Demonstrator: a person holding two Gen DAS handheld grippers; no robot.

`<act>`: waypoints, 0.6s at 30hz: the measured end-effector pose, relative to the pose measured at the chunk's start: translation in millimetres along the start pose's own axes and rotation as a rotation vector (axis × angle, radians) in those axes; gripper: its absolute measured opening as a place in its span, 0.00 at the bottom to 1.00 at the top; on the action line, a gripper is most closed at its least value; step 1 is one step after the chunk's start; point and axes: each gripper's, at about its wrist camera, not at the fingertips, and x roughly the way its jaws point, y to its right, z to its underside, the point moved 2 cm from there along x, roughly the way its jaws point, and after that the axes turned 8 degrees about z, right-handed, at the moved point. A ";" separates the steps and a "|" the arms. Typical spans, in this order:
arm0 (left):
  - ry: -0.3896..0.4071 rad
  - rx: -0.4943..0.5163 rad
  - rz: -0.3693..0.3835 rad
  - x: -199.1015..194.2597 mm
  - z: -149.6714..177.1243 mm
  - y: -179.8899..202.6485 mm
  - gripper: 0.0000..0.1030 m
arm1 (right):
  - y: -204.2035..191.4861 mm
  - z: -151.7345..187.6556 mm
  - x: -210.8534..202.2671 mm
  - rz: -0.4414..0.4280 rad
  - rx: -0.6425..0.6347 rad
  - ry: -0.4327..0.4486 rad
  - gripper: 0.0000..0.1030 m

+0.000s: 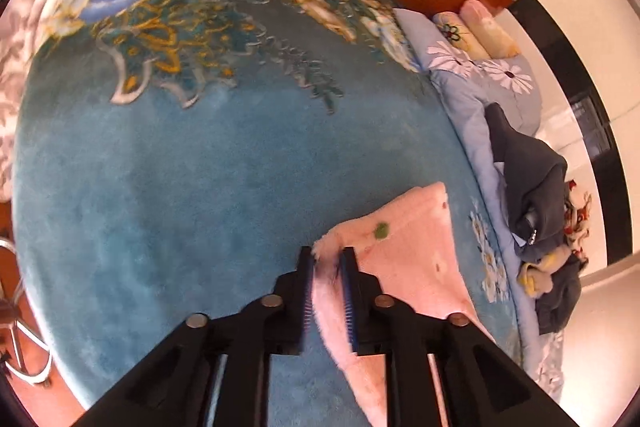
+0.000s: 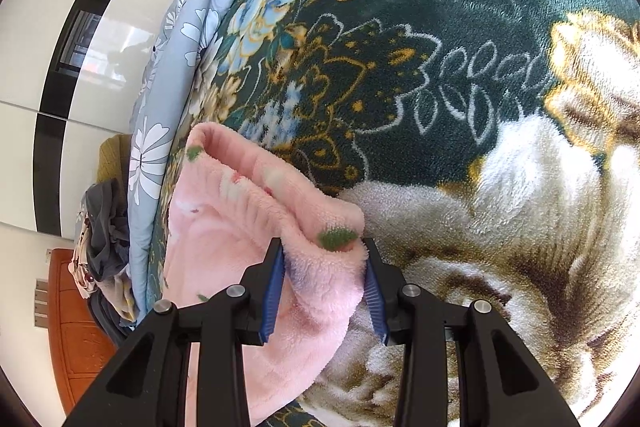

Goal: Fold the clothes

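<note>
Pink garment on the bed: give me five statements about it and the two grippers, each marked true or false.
1. The left gripper has an edge of the pink garment between its fingers. True.
2. The right gripper is empty. False: it grips a bunched fold of the pink garment.
3. The garment lies on a floral blanket. True.
4. The garment is plain pink. False: it has green spots.
5. A dark garment lies near the bed's edge. True.

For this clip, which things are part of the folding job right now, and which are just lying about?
In the job:
- pink fleece garment
- left gripper, fleece edge between its pads
- right gripper, bunched fleece between its pads

Lying about:
- floral plush blanket underneath
- light blue daisy quilt
- dark grey clothes pile
- rolled towels
</note>
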 end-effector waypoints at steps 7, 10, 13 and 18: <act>-0.025 -0.175 0.172 5.4 16.0 -25.4 0.37 | 1.0 2.7 -1.1 -0.006 0.007 0.003 0.39; -0.001 -0.189 0.220 9.6 13.3 -26.6 0.34 | -0.3 3.1 -1.7 0.000 0.006 0.003 0.39; 0.015 -0.168 0.224 13.1 10.1 -23.7 0.22 | -0.6 3.4 -1.9 0.002 0.008 0.005 0.39; 0.052 -0.066 0.151 8.8 4.5 -8.6 0.10 | -1.4 3.3 -2.8 0.009 0.005 0.006 0.39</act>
